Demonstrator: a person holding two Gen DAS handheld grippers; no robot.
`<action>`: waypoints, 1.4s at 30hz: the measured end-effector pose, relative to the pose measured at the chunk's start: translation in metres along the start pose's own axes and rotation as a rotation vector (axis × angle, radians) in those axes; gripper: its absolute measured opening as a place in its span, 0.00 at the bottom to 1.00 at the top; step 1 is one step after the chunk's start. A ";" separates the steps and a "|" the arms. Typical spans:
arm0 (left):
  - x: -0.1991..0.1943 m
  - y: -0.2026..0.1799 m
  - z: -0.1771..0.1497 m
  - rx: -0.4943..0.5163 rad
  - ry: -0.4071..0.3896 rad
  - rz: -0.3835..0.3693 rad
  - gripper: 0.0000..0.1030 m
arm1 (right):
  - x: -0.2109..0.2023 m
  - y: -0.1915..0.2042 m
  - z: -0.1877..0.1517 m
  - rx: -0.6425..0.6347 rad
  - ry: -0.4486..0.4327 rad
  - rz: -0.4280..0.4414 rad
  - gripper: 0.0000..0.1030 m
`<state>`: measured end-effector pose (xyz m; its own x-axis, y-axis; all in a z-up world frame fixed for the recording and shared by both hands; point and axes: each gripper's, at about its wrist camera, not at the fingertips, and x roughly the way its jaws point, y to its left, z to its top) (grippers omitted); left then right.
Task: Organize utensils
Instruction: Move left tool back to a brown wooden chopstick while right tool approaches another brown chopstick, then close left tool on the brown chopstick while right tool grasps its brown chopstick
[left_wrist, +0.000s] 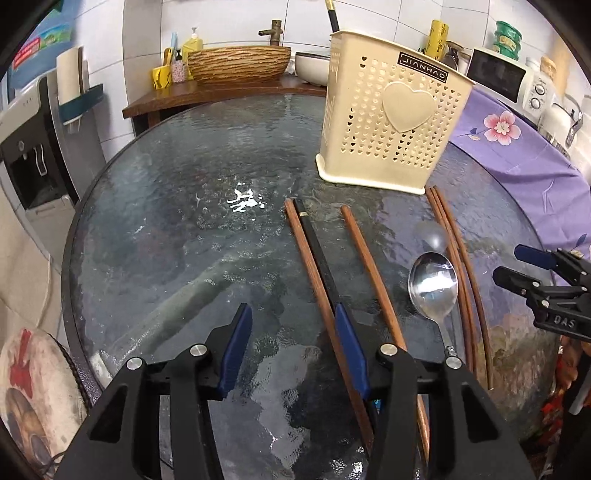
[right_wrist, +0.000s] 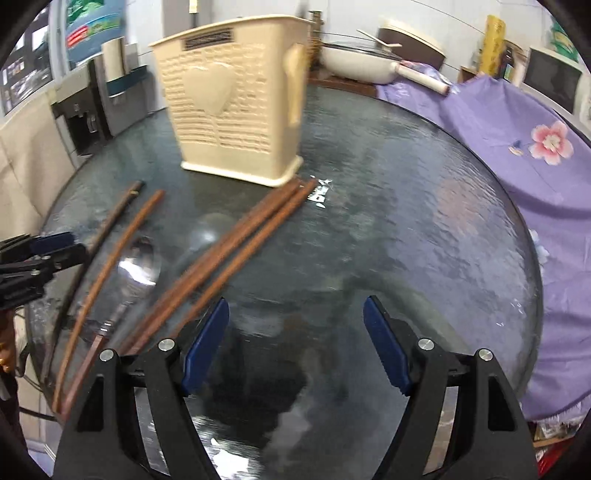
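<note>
1. My left tongs (left_wrist: 291, 345) hover over the glass desk (left_wrist: 166, 240), half-spread and empty, their right pad beside the black chopstick (left_wrist: 317, 254).
2. My right tongs (right_wrist: 295, 345) stand wide with nothing between them.
3. The brown chopsticks (left_wrist: 369, 266) and spoon (left_wrist: 432, 284) lie on the desk before the cream holder (left_wrist: 391, 125), where one utensil stands upright.

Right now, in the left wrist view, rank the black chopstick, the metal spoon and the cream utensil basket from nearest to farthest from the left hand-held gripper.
1. Black chopstick: beside the left hand-held gripper, running under its right finger.
2. Metal spoon: farther to the right, lying on the glass table.
3. Cream utensil basket: standing upright at the table's far side, up and to the right.
</note>
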<state>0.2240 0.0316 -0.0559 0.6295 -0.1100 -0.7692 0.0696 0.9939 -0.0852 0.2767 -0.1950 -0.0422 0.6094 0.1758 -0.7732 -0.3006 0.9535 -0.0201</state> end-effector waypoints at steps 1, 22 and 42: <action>0.001 0.000 0.000 0.001 -0.001 0.000 0.45 | 0.001 0.006 0.002 -0.013 0.000 0.001 0.73; 0.011 0.010 0.014 0.025 0.027 0.047 0.43 | 0.013 0.001 0.019 0.094 0.077 0.117 0.72; 0.027 0.017 0.037 0.017 0.083 0.029 0.33 | 0.041 -0.023 0.044 0.026 0.199 0.022 0.49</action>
<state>0.2707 0.0455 -0.0546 0.5651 -0.0801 -0.8211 0.0655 0.9965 -0.0521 0.3410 -0.1993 -0.0452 0.4446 0.1475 -0.8835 -0.2920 0.9563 0.0127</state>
